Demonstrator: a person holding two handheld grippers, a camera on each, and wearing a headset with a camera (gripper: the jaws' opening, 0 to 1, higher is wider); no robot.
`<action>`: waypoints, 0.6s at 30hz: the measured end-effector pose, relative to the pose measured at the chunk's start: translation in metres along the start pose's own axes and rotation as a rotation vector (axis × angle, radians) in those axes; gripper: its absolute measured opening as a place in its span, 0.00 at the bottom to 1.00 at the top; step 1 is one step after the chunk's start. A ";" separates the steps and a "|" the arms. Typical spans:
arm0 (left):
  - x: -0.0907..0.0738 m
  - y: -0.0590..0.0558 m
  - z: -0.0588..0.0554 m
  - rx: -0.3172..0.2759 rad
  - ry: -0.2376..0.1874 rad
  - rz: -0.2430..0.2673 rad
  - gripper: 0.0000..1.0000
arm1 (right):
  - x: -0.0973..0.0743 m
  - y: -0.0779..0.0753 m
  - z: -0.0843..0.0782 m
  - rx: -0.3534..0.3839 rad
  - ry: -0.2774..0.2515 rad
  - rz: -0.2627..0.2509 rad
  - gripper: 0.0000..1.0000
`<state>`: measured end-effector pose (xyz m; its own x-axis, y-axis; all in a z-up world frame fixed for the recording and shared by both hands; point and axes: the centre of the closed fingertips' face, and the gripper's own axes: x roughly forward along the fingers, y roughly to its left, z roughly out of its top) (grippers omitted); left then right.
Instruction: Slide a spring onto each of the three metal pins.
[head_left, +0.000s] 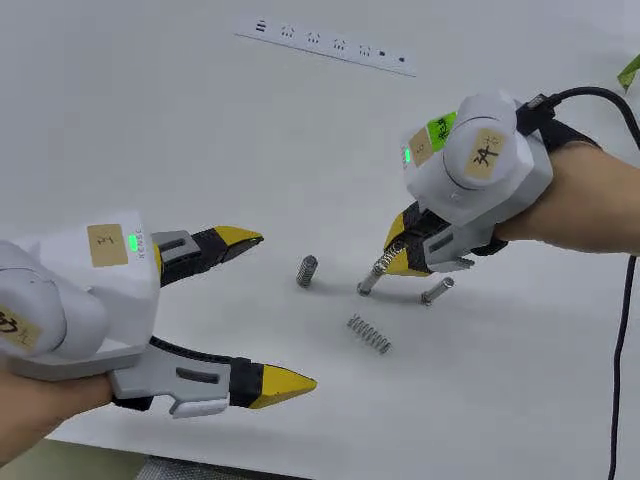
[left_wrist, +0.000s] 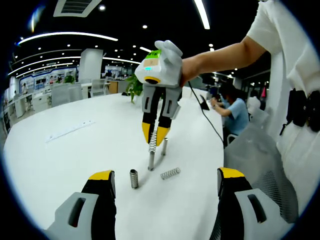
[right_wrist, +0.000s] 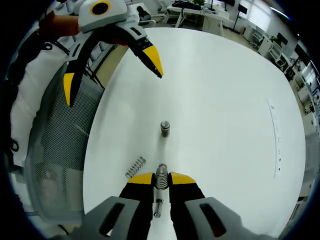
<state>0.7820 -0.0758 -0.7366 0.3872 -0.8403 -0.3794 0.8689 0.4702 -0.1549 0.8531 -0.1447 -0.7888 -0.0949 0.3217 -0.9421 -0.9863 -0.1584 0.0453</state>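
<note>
Jaws of right gripper (head_left: 400, 258) pinch spring (right_wrist: 161, 174); left gripper (head_left: 288, 310) gapes wide.

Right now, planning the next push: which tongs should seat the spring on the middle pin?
Right. The right tongs are shut on the spring atop the pin; the left tongs hang open, apart.

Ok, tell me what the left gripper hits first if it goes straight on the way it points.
Likely the upright pin wearing a spring: it is nearest ahead, though slightly left of centre for the left gripper. It might pass between the open jaws, and then the loose spring comes next. Depth is unclear.
</note>
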 end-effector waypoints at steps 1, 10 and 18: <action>0.000 0.000 0.000 0.000 0.000 -0.001 0.85 | 0.001 0.000 -0.001 0.001 0.001 0.001 0.12; 0.001 -0.001 0.000 -0.003 -0.003 -0.006 0.85 | 0.007 0.000 -0.002 0.006 0.001 0.008 0.12; 0.003 -0.003 0.001 -0.006 -0.004 -0.011 0.85 | 0.015 0.002 -0.003 0.000 0.006 0.010 0.12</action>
<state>0.7804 -0.0801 -0.7361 0.3791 -0.8466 -0.3736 0.8712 0.4627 -0.1643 0.8502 -0.1428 -0.8033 -0.1041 0.3143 -0.9436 -0.9853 -0.1618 0.0548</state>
